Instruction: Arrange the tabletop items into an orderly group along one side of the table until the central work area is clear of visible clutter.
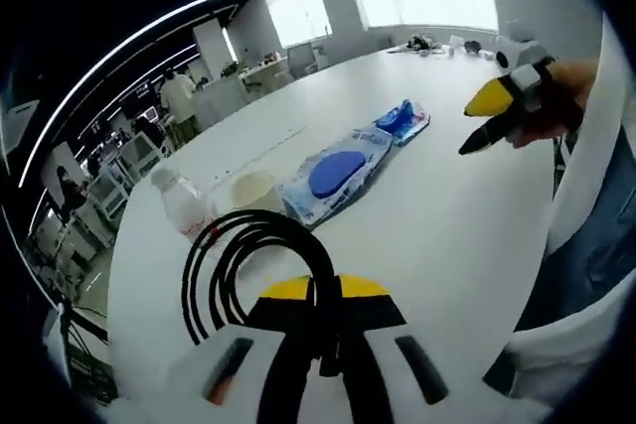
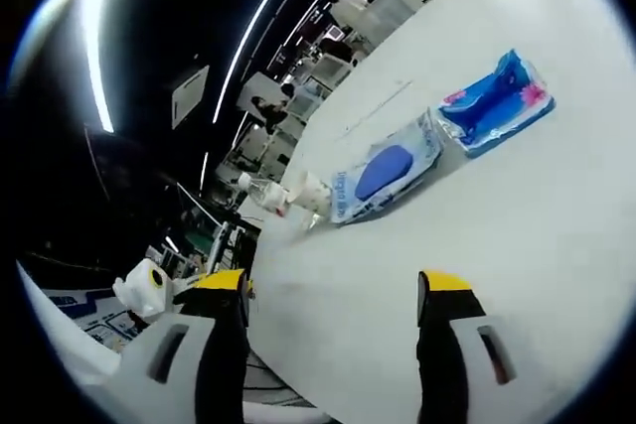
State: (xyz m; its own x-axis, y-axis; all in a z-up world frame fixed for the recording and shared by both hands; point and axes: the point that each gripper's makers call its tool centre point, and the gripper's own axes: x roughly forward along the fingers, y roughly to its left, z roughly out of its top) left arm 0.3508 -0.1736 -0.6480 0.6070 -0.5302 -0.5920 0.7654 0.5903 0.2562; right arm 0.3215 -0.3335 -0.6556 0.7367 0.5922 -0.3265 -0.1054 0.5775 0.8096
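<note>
Black cable (image 1: 253, 270), coiled, is pinched in the closed left claw (image 1: 325, 345) just above the white desk (image 1: 447, 215). Best set it down beside the cup (image 1: 254, 190) and bottle (image 1: 183, 201), loops flat. Right claw (image 2: 333, 330) hovers with jaws spread, empty.

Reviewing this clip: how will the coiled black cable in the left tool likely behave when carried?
The black cable probably stays floppy: its loops hang unsupported beyond the left tool, shut on one strand. The loops look untied, so they may spread or drag on the table. It seems light.
</note>
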